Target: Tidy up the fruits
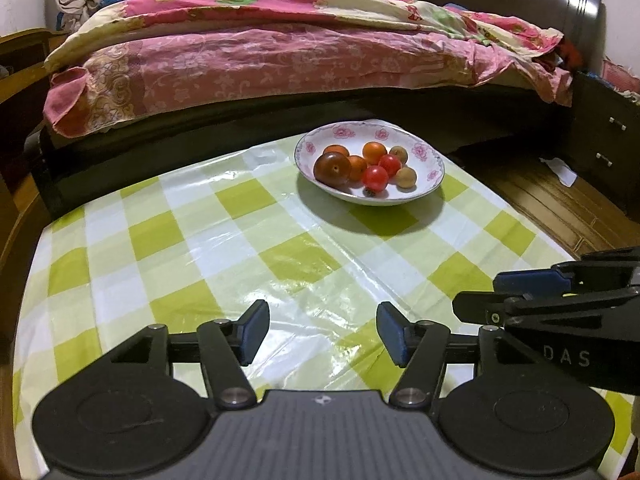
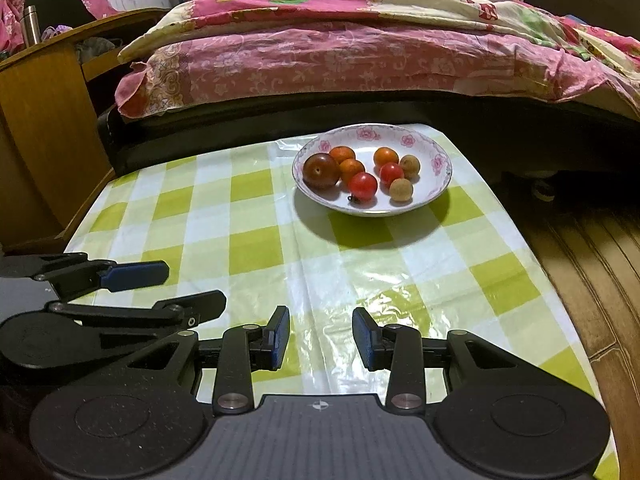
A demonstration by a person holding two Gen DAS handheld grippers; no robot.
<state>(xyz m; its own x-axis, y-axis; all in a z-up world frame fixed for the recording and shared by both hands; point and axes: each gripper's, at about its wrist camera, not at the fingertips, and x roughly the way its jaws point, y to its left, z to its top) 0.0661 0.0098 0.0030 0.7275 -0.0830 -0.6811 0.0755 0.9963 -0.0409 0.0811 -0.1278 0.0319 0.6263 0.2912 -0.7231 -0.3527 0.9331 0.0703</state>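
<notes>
A bed (image 1: pixel 304 64) covered by a pink floral quilt (image 1: pixel 280 40) is seen behind a table spread with a green-and-white checked plastic cloth (image 1: pixel 240 240). At the cloth's far end a white bowl (image 1: pixel 430 152) rimmed with pink flowers is set, well apart from both tools. In it are held one large dark red-brown fruit (image 1: pixel 331 168), three small orange fruits (image 1: pixel 374 152), two red tomatoes (image 1: pixel 375 178) and two small tan round fruits (image 1: pixel 406 177), clustered together. The left gripper (image 1: pixel 322 332) is held low over the near cloth, its blue-padded jaws apart with nothing between them. The right gripper (image 2: pixel 320 336) is likewise parted narrowly and empty. On its black body the letters "DAS" are read in the left view.
</notes>
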